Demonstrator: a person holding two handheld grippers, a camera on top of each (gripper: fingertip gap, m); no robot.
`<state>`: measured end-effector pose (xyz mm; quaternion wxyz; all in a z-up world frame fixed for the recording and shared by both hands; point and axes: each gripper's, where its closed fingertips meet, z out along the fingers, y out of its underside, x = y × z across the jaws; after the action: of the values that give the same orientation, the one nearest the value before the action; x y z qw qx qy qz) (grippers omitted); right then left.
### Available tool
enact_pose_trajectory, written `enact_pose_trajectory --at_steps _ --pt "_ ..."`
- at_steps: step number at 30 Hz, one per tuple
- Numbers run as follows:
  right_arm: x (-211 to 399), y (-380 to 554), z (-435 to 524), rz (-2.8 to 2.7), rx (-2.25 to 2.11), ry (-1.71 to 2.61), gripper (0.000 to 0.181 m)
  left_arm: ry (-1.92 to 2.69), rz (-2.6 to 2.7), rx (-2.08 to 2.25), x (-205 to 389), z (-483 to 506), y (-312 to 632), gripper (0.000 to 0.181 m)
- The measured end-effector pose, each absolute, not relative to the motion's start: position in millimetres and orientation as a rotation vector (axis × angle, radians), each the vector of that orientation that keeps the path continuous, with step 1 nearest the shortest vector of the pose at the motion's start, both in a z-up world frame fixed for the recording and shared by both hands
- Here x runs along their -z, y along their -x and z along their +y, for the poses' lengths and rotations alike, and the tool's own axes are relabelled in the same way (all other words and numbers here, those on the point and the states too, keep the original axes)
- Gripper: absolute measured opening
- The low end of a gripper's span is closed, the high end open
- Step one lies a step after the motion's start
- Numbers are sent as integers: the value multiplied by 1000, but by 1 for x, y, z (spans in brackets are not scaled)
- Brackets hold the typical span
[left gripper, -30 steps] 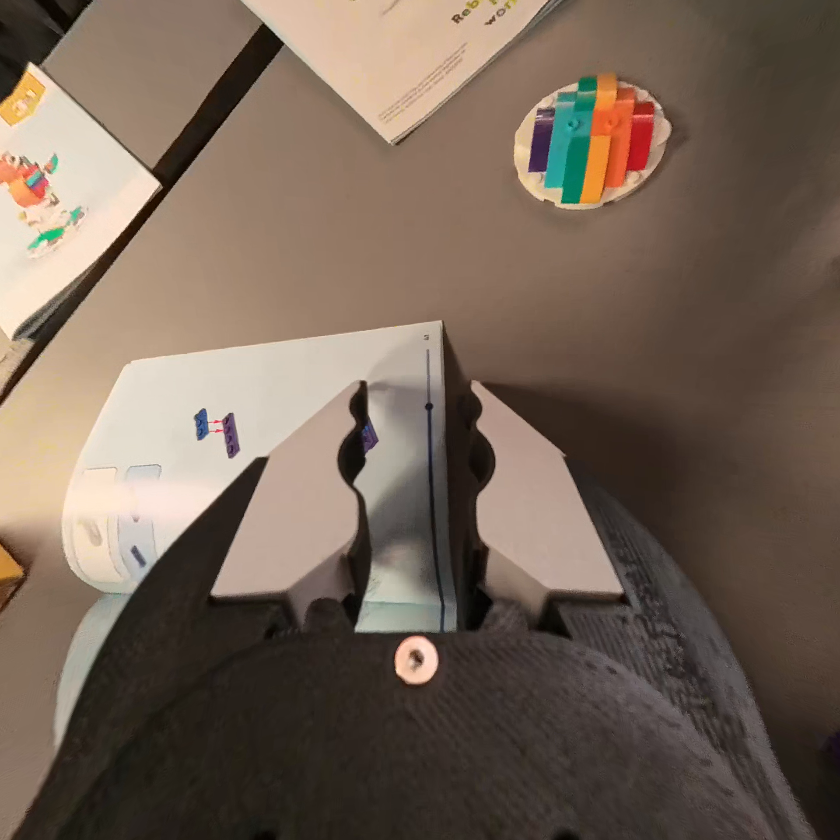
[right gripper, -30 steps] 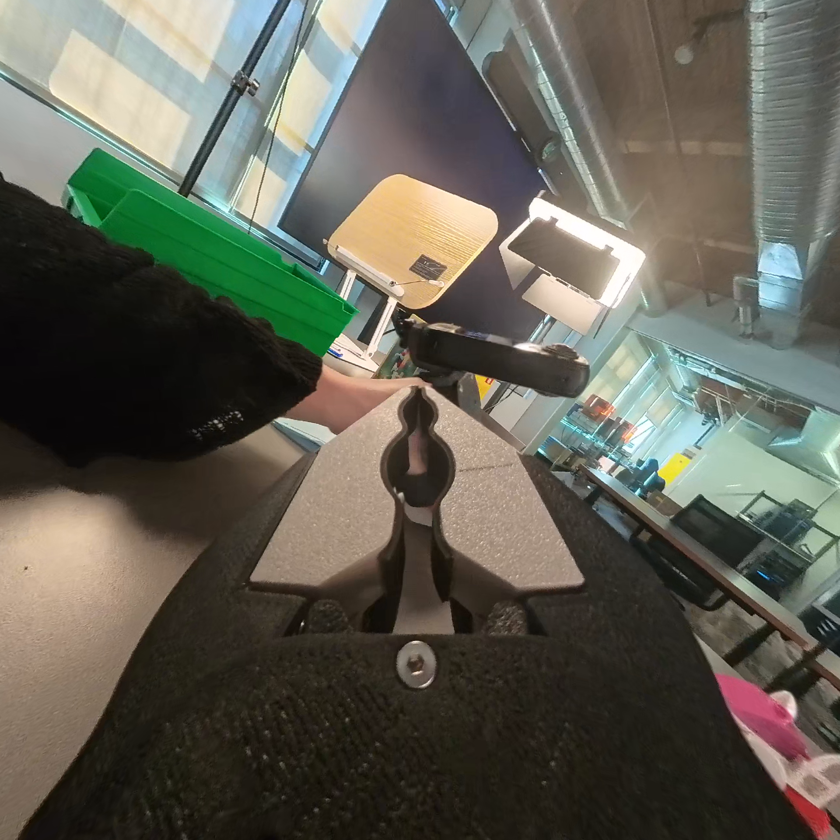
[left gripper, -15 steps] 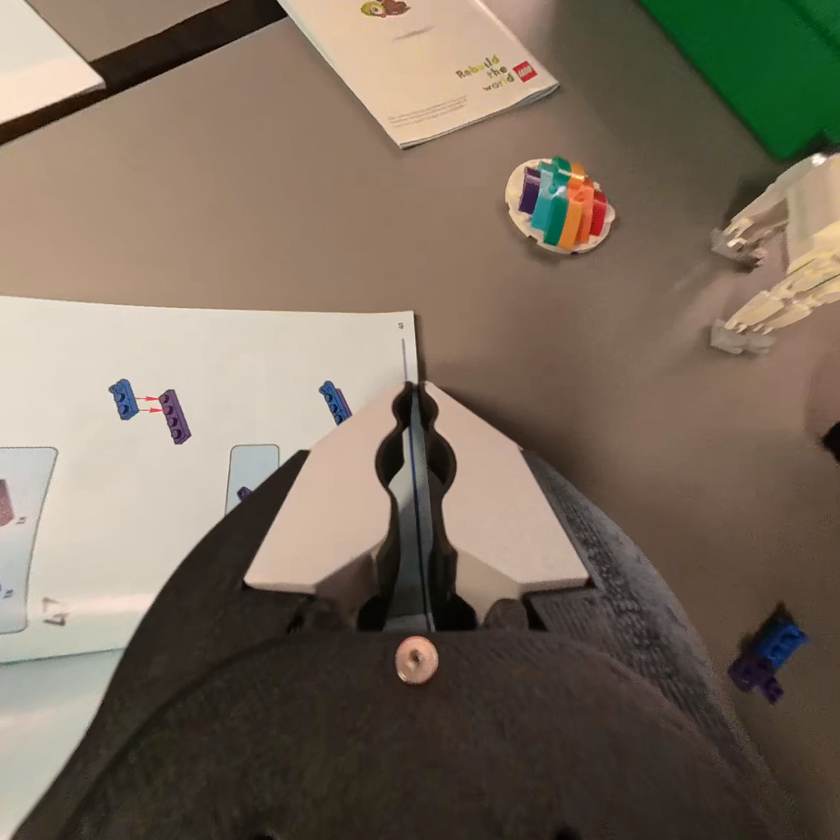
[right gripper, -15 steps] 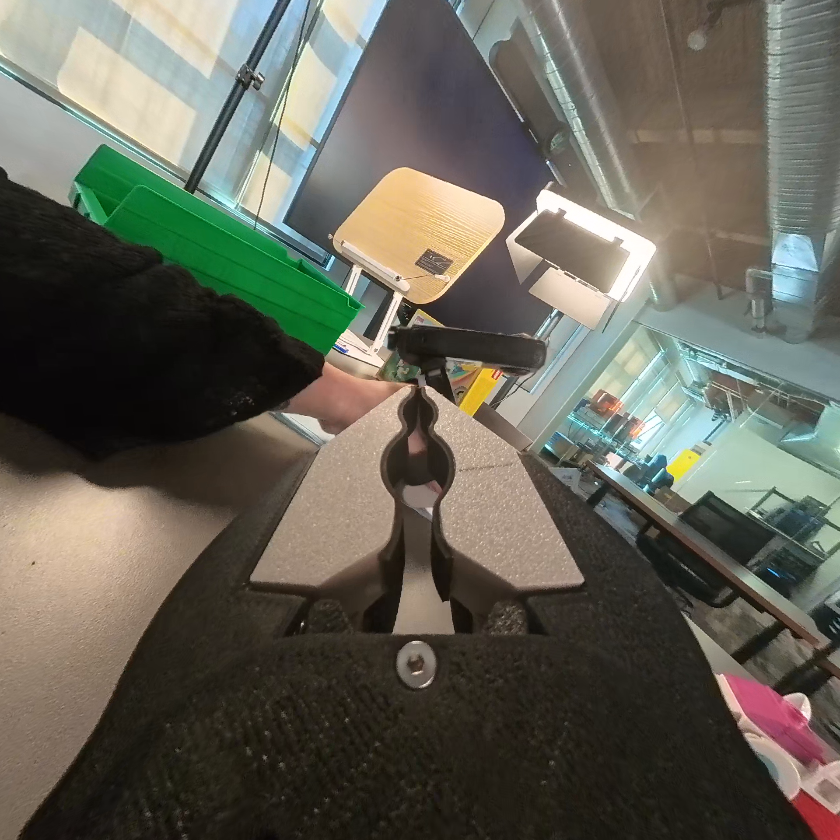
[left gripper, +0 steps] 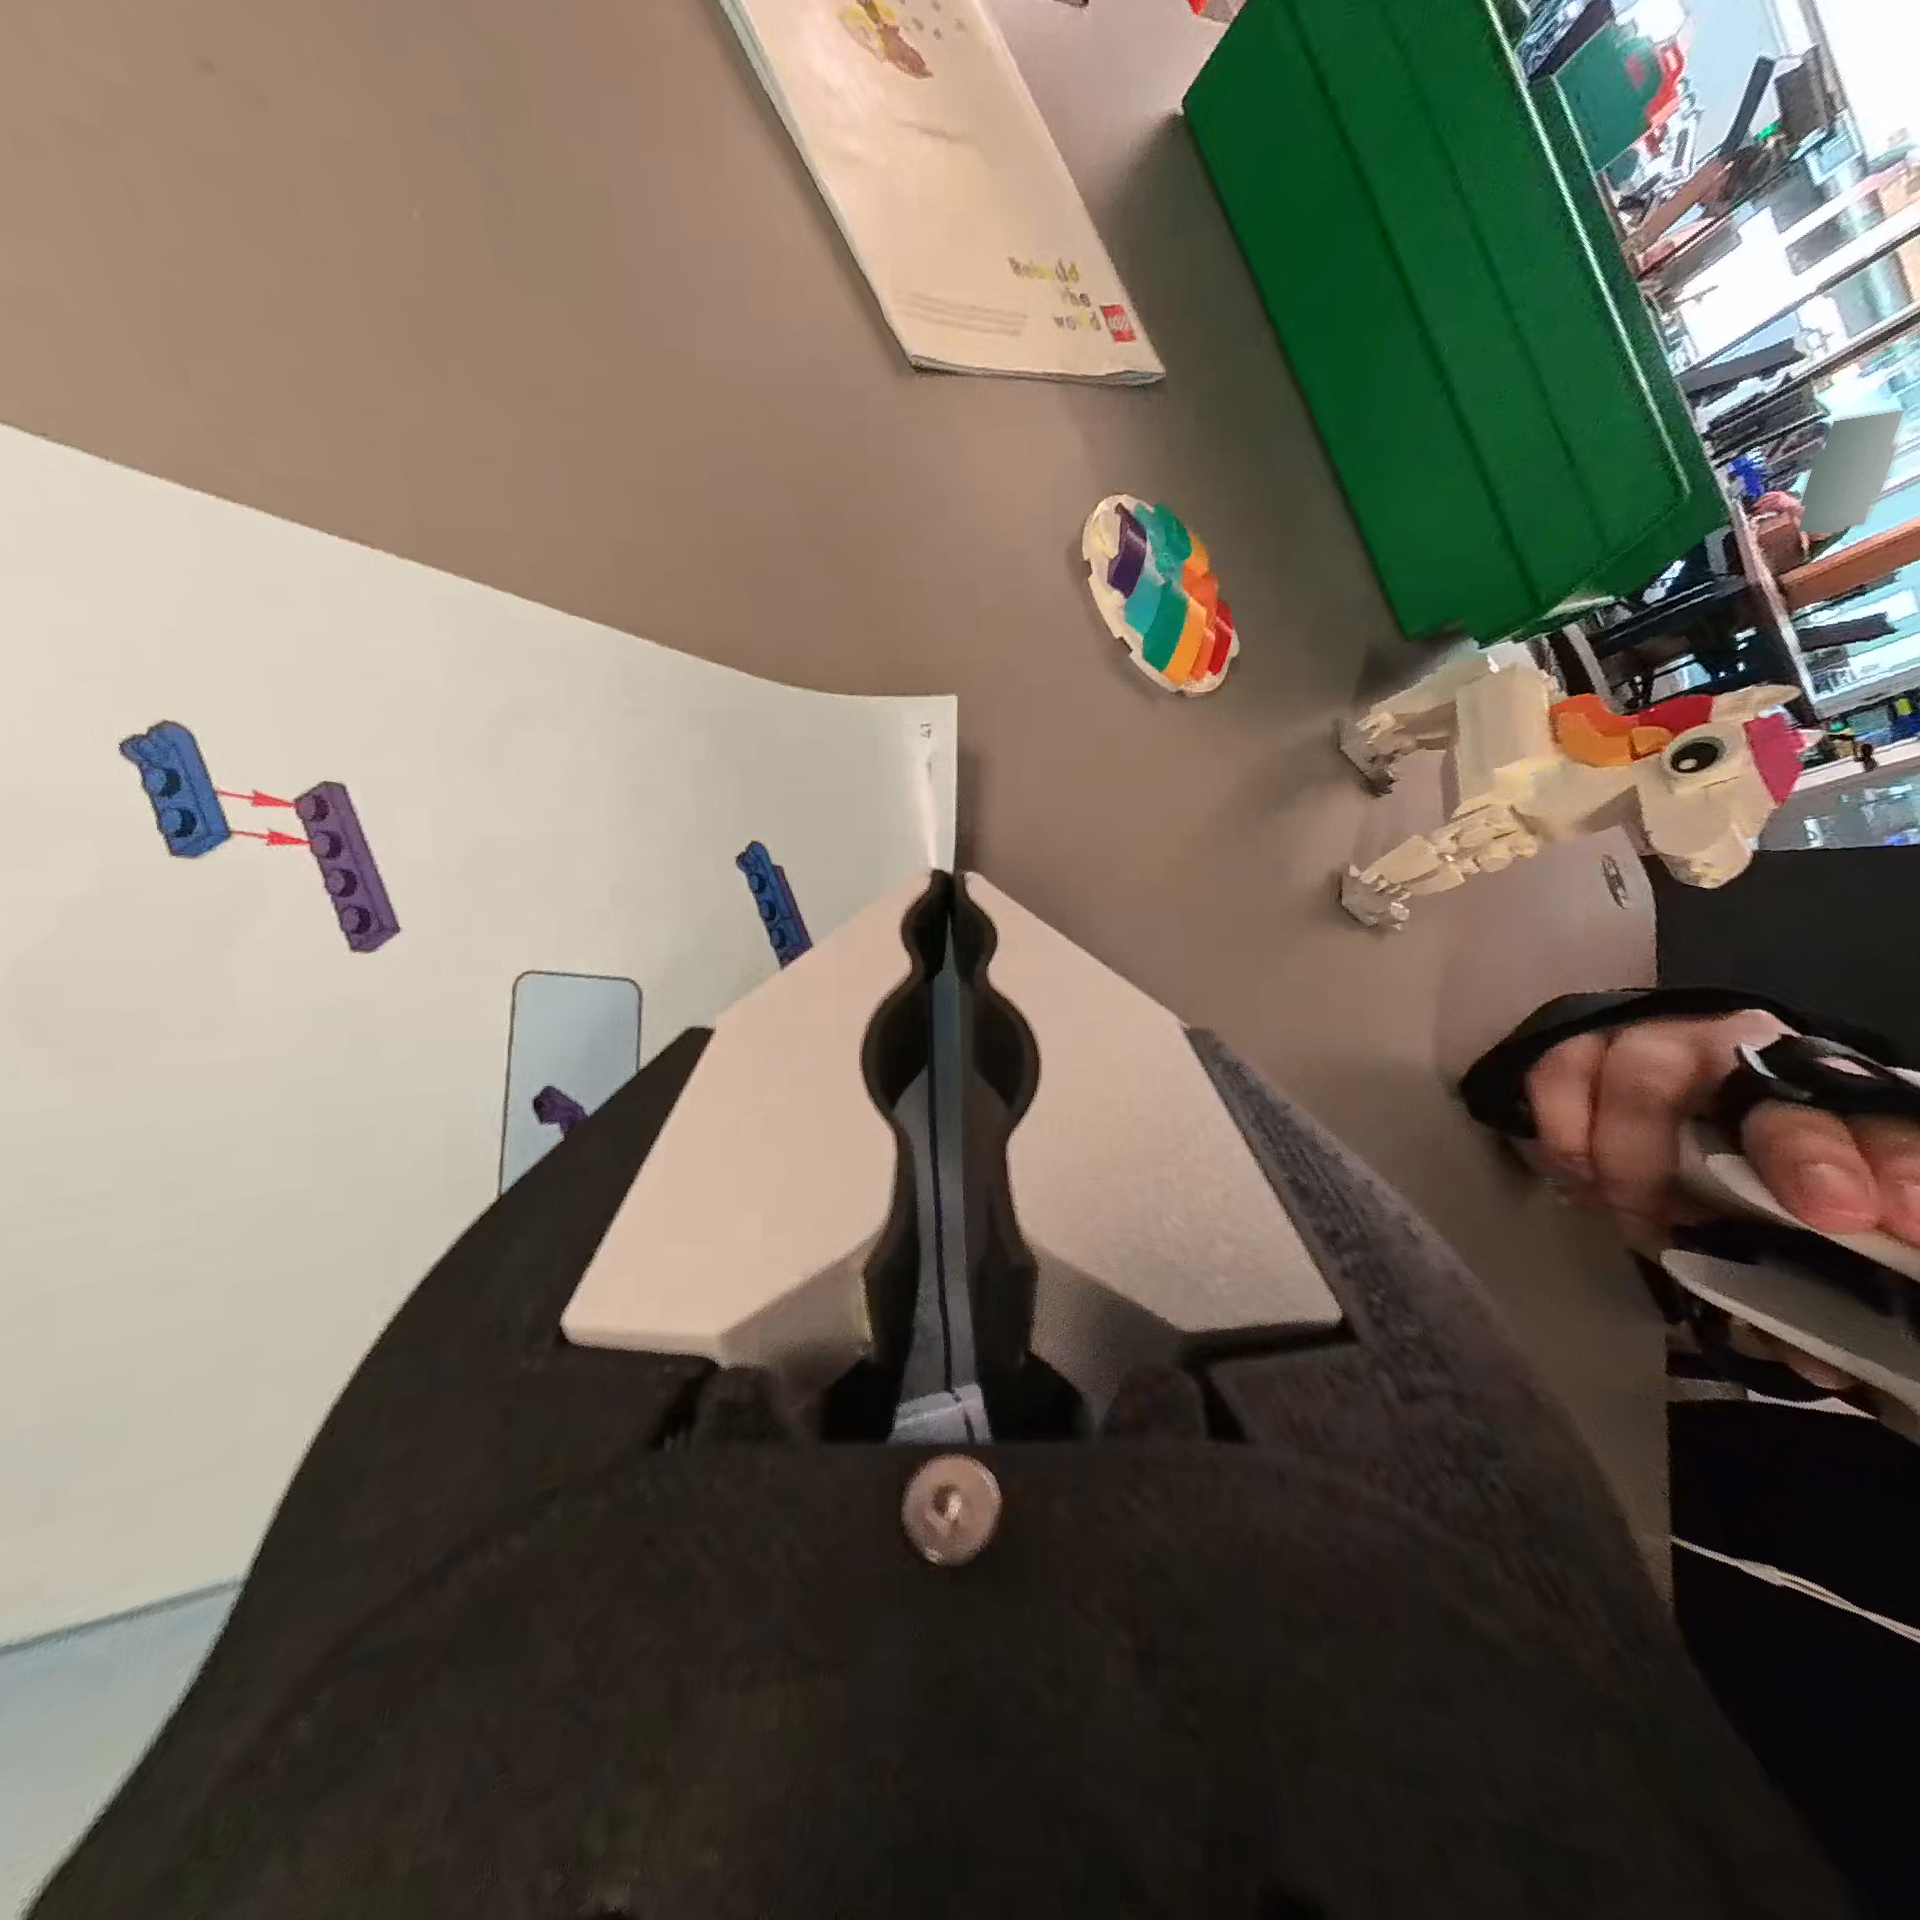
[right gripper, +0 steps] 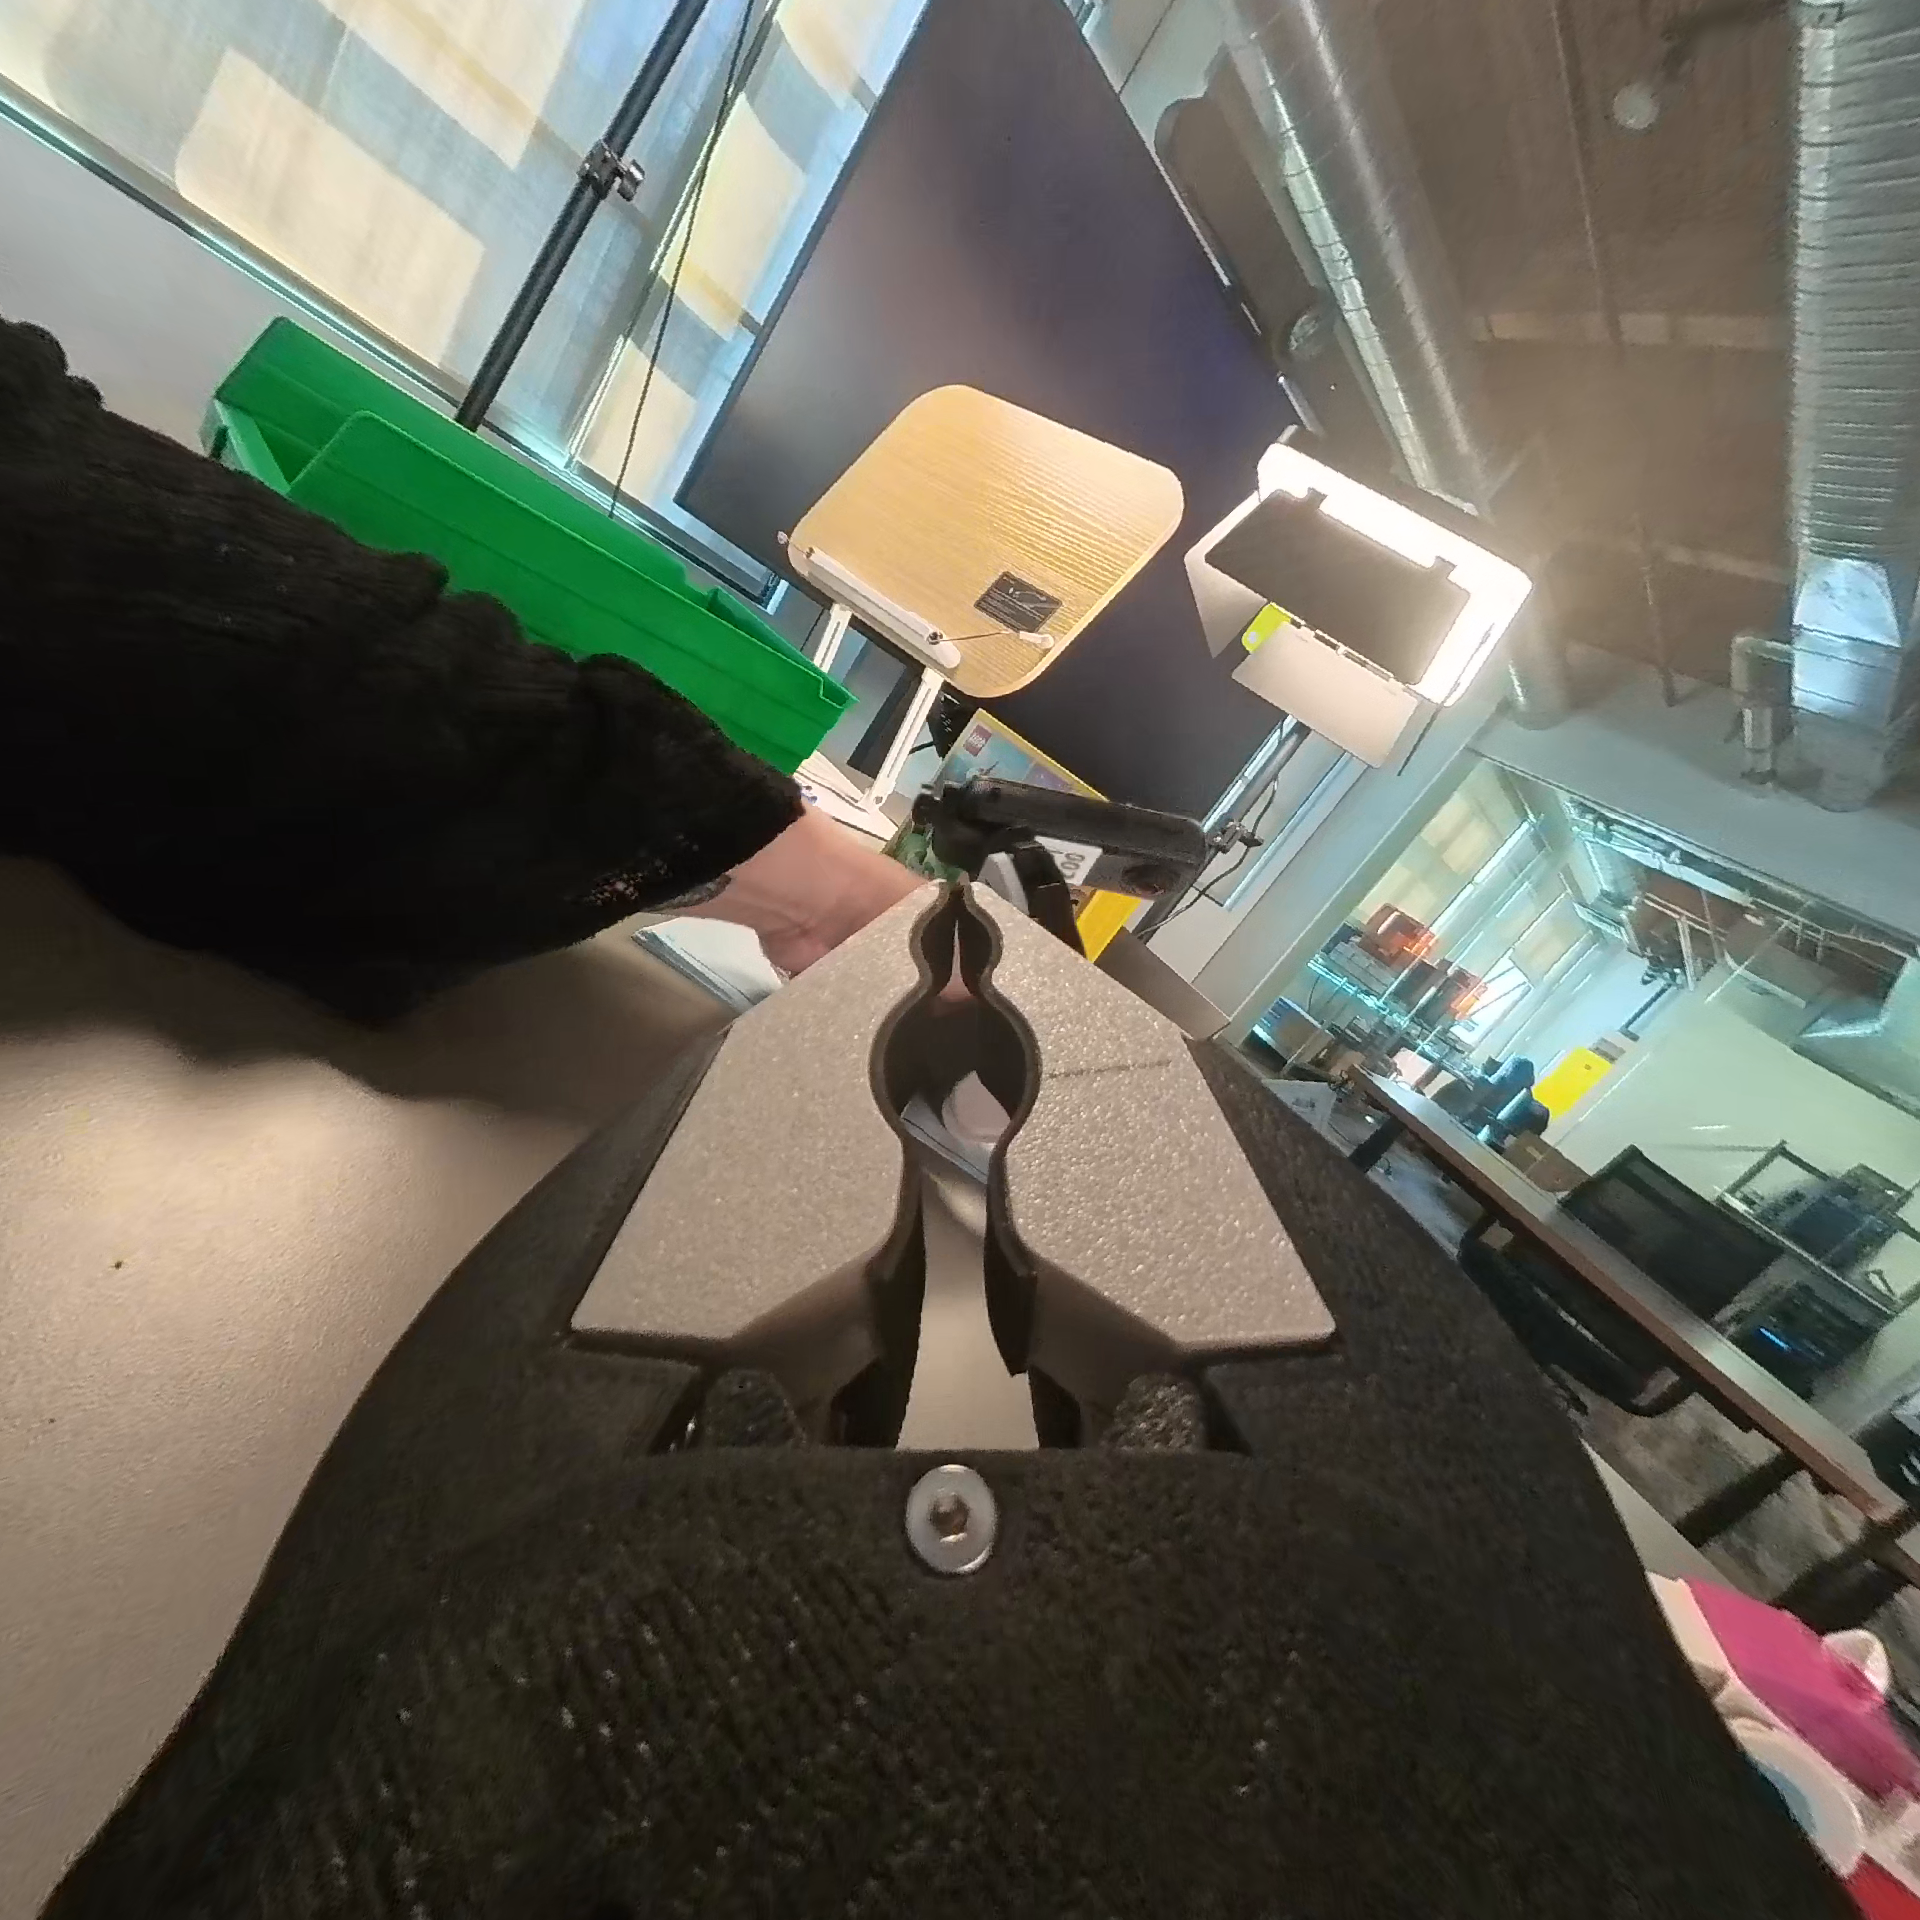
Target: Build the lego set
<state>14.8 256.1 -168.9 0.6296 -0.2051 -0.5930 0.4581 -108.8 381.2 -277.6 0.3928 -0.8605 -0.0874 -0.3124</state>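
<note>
Left wrist view: left gripper (left gripper: 951,883) has its jaws closed, pinching the right edge of the open instruction page (left gripper: 447,831); the sheet edge runs down the gap between them. The page curves up off the grey worktop (left gripper: 499,364) and shows blue and purple brick diagrams. A second booklet (left gripper: 935,187) lies closed farther out on the worktop. A round white plate with rainbow-coloured bricks (left gripper: 1162,594) sits to the right of the page, apart from it. A white lego animal with orange and pink head parts (left gripper: 1538,790) lies on its side farther right, near the green bin (left gripper: 1455,312). A hand (left gripper: 1704,1132) at the right edge grips the other tool's handle.

Right wrist view: right gripper (right gripper: 956,894) has its jaws together at the tips, nothing gripped that I can see. Camera tilts up off the worktop (right gripper: 208,1247). A black sleeve (right gripper: 312,727) reaches across from the left; its hand (right gripper: 821,914) is partly hidden behind the jaws. Just past it is a black camera unit (right gripper: 1081,831). The green bin (right gripper: 540,561) is behind the sleeve. Pink and white pieces (right gripper: 1797,1704) at the bottom right corner are blurred.
</note>
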Motion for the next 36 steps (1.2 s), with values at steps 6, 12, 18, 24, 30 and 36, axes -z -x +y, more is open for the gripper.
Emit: enact_pose_trajectory --at_steps 6,12,18,24,30,36 --pt "169 -15 256 -1360 -1050 470 0 2181 -237 827 278 381 108 0" --pt "169 -15 256 -1362 -1052 471 0 2173 -259 870 277 381 108 0" --pt "170 -15 255 -1367 -1051 466 0 2167 -260 877 277 381 108 0" --pt "170 -15 254 -1369 -1050 465 0 2165 -262 884 277 381 108 0" --pt "170 -14 254 -1372 -1050 464 0 2166 -253 871 277 380 108 0" --pt "170 -14 253 -1373 -1049 463 0 2165 -255 879 277 380 108 0"
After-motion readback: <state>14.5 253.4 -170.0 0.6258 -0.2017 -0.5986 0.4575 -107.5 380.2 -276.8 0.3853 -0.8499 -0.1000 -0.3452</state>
